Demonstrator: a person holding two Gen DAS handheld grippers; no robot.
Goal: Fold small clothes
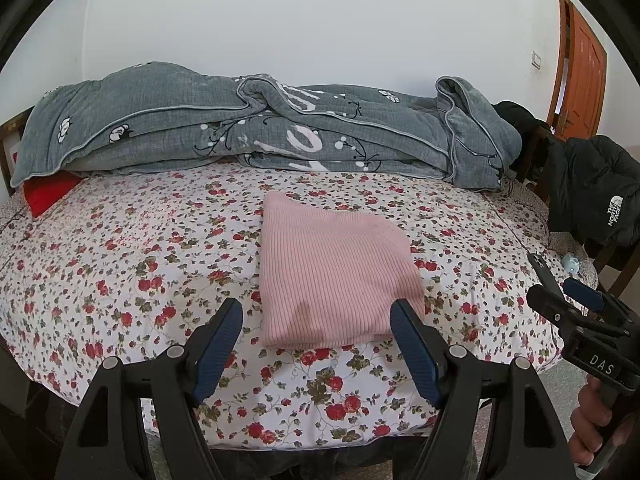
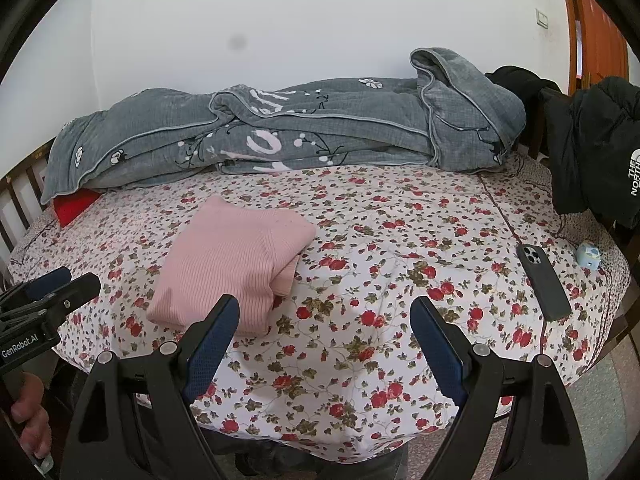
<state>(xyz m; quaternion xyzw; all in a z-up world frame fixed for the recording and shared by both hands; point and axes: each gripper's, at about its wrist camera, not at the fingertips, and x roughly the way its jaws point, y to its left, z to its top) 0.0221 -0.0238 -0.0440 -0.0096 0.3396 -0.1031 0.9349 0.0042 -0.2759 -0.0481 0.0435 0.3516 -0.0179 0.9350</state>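
A pink ribbed knit garment (image 1: 332, 268) lies folded into a neat rectangle on the floral bedsheet (image 1: 132, 264). My left gripper (image 1: 318, 316) hovers open over its near edge, nothing between the blue pads. In the right wrist view the same folded garment (image 2: 232, 260) sits to the left. My right gripper (image 2: 324, 316) stands open above bare sheet (image 2: 360, 240) beside it, touching nothing. Each view shows the other gripper at its edge: the right gripper (image 1: 560, 292) and the left gripper (image 2: 60, 280), each held by a hand.
A rumpled grey quilt (image 1: 240, 132) runs along the back of the bed over a red item (image 1: 44, 196). A dark phone (image 2: 544, 284) and a small blue object (image 2: 589, 258) lie at the right edge. A black jacket (image 2: 600, 144) hangs over a chair.
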